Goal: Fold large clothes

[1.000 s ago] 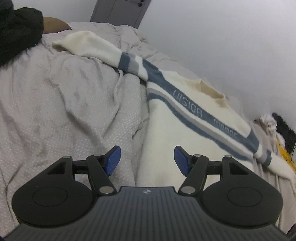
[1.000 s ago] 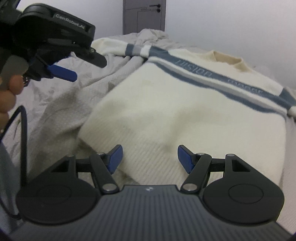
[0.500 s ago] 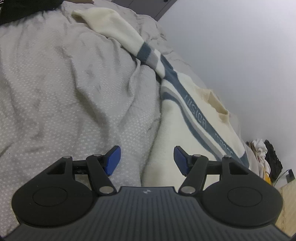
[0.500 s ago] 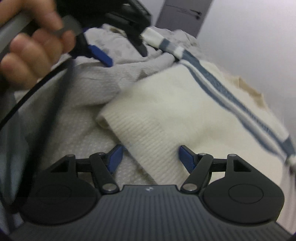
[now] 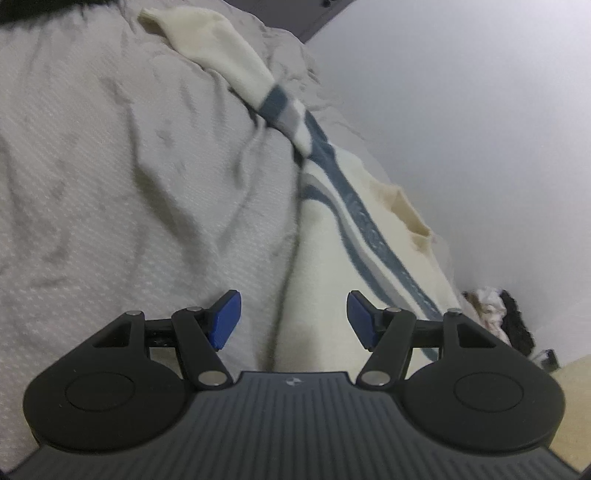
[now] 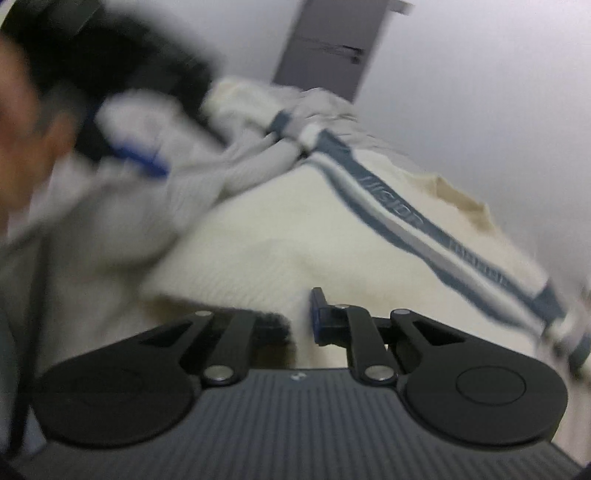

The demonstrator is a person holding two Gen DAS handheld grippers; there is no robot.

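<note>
A cream sweater with a blue and grey chest stripe lies spread on a grey bedspread. One sleeve stretches away toward the far end of the bed. My left gripper is open, low over the sweater's left side edge. In the right wrist view the sweater fills the middle. My right gripper has its jaws drawn together on the sweater's bottom hem, with cream fabric between them. The left gripper shows blurred at upper left.
A white wall runs along the far side of the bed. A dark door stands beyond the bed's end. A pile of clothes lies at the right. A black garment sits at the top left.
My right gripper has closed on the sweater's hem; it was open before. My left gripper has dropped lower toward the sweater's left edge and stays open.
</note>
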